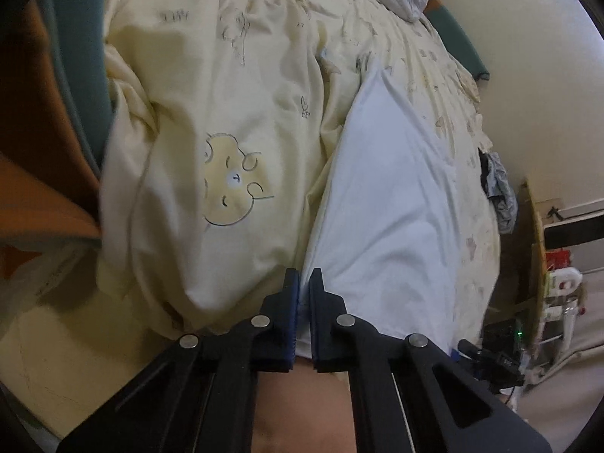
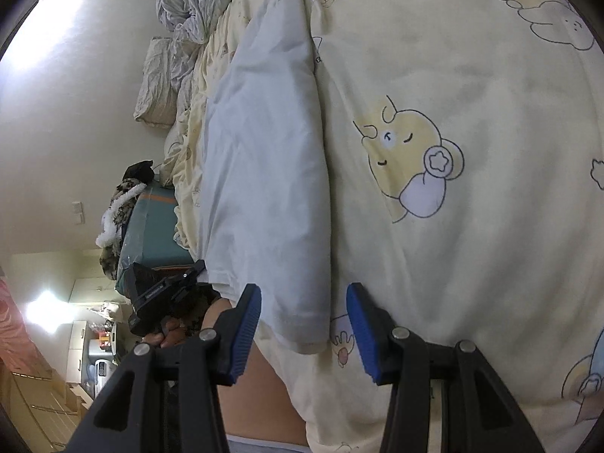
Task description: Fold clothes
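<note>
Pinching the near edge of the white garment (image 1: 392,188), the left gripper (image 1: 305,283) has its blue pads clamped on the cloth. The garment lies folded lengthwise on a yellow cartoon-print bedsheet (image 2: 472,75). The right gripper (image 2: 304,298) hovers with jaws apart (straddling the near hem, pads not touching it).

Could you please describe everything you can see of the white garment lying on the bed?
The white garment is soft, thin, lightly creased cloth, folded into a long narrow strip with a stitched hem at its near end. It lies flat on the pale yellow cartoon-print bedsheet, stretching away towards the pillow. The left gripper is shut on its near edge. The right gripper stands open astride the hem corner, its pads apparently not pressing it.
</note>
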`<state>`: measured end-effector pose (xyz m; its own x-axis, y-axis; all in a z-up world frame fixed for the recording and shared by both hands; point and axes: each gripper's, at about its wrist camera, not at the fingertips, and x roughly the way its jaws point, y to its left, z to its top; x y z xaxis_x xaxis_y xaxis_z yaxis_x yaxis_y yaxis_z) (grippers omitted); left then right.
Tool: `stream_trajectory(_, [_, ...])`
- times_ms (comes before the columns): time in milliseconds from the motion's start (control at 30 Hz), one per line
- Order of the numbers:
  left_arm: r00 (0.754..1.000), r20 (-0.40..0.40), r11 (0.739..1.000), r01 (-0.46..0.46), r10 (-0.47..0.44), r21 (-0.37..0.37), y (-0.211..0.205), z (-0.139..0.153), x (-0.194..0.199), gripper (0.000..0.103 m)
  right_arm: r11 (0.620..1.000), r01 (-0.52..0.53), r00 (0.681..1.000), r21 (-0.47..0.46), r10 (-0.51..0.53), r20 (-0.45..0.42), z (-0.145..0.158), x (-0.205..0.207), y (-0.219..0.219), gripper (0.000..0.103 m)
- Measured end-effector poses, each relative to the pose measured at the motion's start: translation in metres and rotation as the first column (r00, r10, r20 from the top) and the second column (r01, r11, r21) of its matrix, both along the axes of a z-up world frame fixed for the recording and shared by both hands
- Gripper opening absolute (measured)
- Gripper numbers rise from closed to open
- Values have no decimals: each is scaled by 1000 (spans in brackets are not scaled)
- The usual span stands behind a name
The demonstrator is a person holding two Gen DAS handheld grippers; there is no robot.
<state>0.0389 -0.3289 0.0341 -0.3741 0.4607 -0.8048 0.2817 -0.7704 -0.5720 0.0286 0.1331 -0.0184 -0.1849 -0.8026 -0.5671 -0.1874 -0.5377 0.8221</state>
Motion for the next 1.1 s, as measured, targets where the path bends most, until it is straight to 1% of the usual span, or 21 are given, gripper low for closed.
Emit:
stream_trajectory(133, [999, 33, 1000, 14, -13, -23, 1, 1, 3, 7, 1000, -7, 1000, -1, 7, -2, 0, -1, -6, 49])
stream_trajectory(233, [999, 42, 1000, 26, -26, 8, 0, -3, 6, 7, 1000, -5, 1000, -2, 5, -2, 0, -1, -7, 49])
stream_trajectory(267, [999, 45, 1000, 25, -26, 11, 0, -5, 7, 11, 1000, -5, 1000, -1, 5, -2, 0, -1, -8, 49])
stream_trajectory(300, [999, 49, 1000, 20, -20, 2, -1, -6, 6, 19, 1000, -6, 1000, 0, 6, -2, 0, -1, -8, 49])
stream_trajectory(333, [999, 53, 1000, 15, -14, -8, -1, -8, 6, 19, 1000, -7, 1000, 1, 7, -2, 1, -1, -8, 49])
stream_trajectory(367, [999, 54, 1000, 8, -8, -17, -2, -9, 6, 19, 1000, -8, 1000, 2, 8, -2, 1, -1, -9, 49])
stream_trajectory(400, [999, 47, 1000, 0, 1, -18, -4, -9, 8, 14, 1000, -9, 1000, 3, 9, -1, 2, -1, -9, 49])
stream_trajectory(433, [999, 35, 1000, -7, 7, -6, -5, -8, 10, 4, 1000, -9, 1000, 5, 9, 0, 2, 0, -10, 49])
stream_trajectory(533, [999, 36, 999, -17, 16, 36, -7, -3, 17, 3, 1000, -6, 1000, 7, 6, 0, 2, 2, -9, 49])
stream_trajectory(700, [998, 18, 990, -59, 57, 130, -19, 18, 32, 3, 1000, -4, 1000, 11, 4, 5, 0, 3, -9, 49])
stream_trajectory(733, [998, 15, 989, -68, 66, 133, -23, 20, 36, 3, 1000, -3, 1000, 12, 3, 6, 0, 2, -9, 49])
stream_trajectory(767, [998, 22, 991, -67, 65, 114, -26, 19, 38, 3, 1000, -4, 1000, 13, 4, 6, 0, 2, -9, 49])
stream_trajectory(833, [997, 59, 997, -57, 54, 51, -28, 10, 39, 3, 1000, -6, 1000, 16, 6, 8, 0, 2, -10, 49])
stream_trajectory(867, [995, 90, 998, -55, 52, 38, -28, 2, 38, 3, 1000, -7, 1000, 18, 6, 10, 0, 1, -10, 49])
stream_trajectory(900, [991, 128, 998, -50, 45, 41, -28, -10, 38, 4, 1000, -8, 1000, 20, 8, 12, 0, 1, -10, 49])
stream_trajectory(933, [990, 135, 999, -43, 39, 23, -27, -16, 38, 6, 1000, -9, 1000, 20, 9, 13, 0, 1, -10, 49])
stream_trajectory(967, [992, 116, 999, -41, 42, -10, -27, -16, 38, 9, 1000, -9, 1000, 20, 9, 12, 0, 0, -10, 49])
stream_trajectory(1000, [994, 96, 999, -51, 53, -17, -28, -16, 39, 13, 1000, -9, 1000, 18, 9, 11, 1, 0, -9, 49])
stream_trajectory(1033, [995, 78, 998, -67, 67, 6, -30, -14, 41, 17, 1000, -8, 1000, 14, 8, 10, 1, 0, -9, 49])
stream_trajectory(1100, [996, 55, 996, -74, 71, 44, -31, -10, 45, 33, 1000, 3, 1000, -13, -3, 8, 1, 2, -5, 49])
